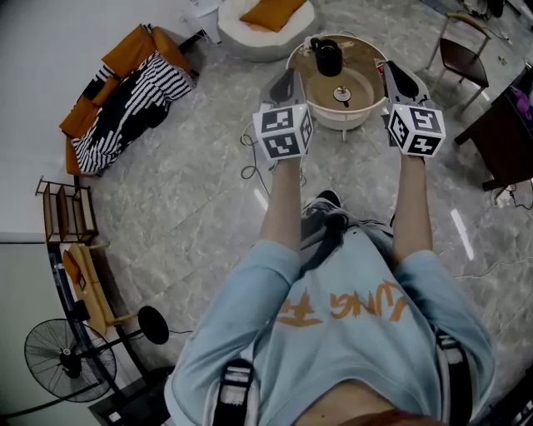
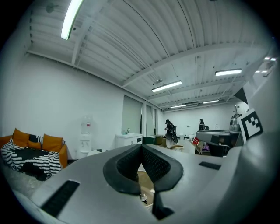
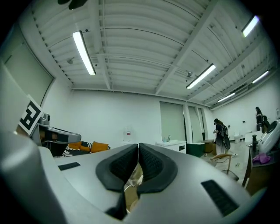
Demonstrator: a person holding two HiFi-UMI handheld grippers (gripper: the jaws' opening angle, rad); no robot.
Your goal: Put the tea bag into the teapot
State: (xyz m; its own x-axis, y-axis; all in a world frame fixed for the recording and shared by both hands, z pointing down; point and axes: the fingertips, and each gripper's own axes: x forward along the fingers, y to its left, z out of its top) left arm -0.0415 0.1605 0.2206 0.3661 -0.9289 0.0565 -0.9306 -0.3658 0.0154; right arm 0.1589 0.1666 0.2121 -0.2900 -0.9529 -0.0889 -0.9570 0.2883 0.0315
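A black teapot [image 1: 326,56] stands at the far side of a small round table [image 1: 341,121] with a white rim and a tan top. Near the middle of the table sits a small round object with a dark knob [image 1: 341,95]; what it is I cannot tell. It also shows low between the left jaws as the small knobbed object [image 2: 143,199]. My left gripper [image 1: 291,79] hovers at the table's left edge and my right gripper [image 1: 391,71] at its right edge. In the gripper views the left gripper [image 2: 141,148] and the right gripper [image 3: 138,148] are both shut, with nothing held.
A white pouf with an orange cushion [image 1: 266,21] lies beyond the table. An orange sofa with a striped blanket [image 1: 125,91] is at the left. A chair [image 1: 462,54] and a dark table [image 1: 508,133] stand at the right. A fan [image 1: 62,358] is at the lower left.
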